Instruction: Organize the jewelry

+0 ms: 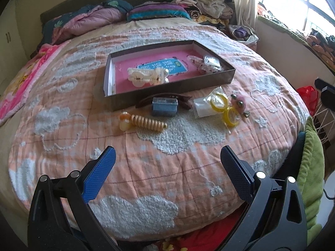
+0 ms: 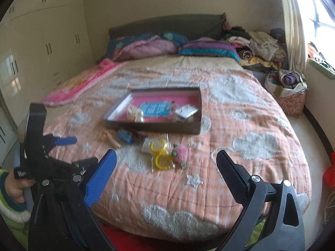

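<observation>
On the bedspread (image 1: 167, 167), my left gripper (image 1: 167, 163) hangs with its fingers spread wide and empty near the foot edge; my right gripper (image 2: 166, 167) is likewise spread and holds nothing. The shallow box (image 1: 171, 85) sits mid-bed, a cream beaded piece (image 1: 146, 76) and a small packet (image 1: 211, 62) already inside. Just in front of its near wall lie a brown hair clip (image 1: 144, 101), a blue block (image 1: 164, 106), a coiled amber band (image 1: 146, 122), yellow rings in a clear bag (image 1: 222, 106) and a pink pom-pom piece (image 1: 237, 101). In the right wrist view, a hand (image 2: 15, 185) in a green-striped sleeve grips the left tool's handle at the bed's left edge.
</observation>
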Demonstrator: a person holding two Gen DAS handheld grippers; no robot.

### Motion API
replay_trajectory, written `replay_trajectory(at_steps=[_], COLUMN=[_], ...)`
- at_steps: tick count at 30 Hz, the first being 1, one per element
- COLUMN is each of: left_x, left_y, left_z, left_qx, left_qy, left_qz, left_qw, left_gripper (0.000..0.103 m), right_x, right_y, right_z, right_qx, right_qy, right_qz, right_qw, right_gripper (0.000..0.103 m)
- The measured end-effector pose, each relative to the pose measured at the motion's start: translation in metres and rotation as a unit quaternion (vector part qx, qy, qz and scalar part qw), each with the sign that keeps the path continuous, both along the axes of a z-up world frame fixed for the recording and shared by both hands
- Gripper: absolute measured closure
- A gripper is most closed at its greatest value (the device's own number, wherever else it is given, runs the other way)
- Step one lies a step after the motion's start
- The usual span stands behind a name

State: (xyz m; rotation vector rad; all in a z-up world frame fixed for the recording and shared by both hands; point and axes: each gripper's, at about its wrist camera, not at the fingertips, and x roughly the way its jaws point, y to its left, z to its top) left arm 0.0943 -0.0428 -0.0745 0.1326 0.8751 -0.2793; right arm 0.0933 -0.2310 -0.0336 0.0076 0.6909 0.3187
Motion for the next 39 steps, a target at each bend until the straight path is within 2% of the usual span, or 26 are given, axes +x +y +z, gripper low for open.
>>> replay_trajectory(at_steps=[20,34,38,39], left_x=[0.034,0.074,0.086,0.089], left_y=[0.033,0.036,0.031,0.030], left_z=[-0.026,-0.045,-0.054,-0.056], left_qx=[-0.019,-0.019,-0.020,-0.019], left_qy=[0.018,0.033,0.041,0.040], left_qz=[0.049,0.053,0.047,0.043], left_qw=[0.9985,0.9978,0.9979,0.9981], left_gripper=[0.009,0.009,0.009,0.009], right_x=[0.049,0.095,0.108,0.109], right_y=[0.050,0.059,0.059,0.059], right_z=[-0.071,-0.107,-0.116,-0.117], right_qx=[-0.023,-0.059,-0.064,-0.065], right_qy=[0.080,0.101,0.106,0.105], right_qz=[0.066,0.057,0.045,0.041], right_qw=[0.994,0.992,0.991,0.992], right_gripper=[0.008,0.009,0.013,0.017])
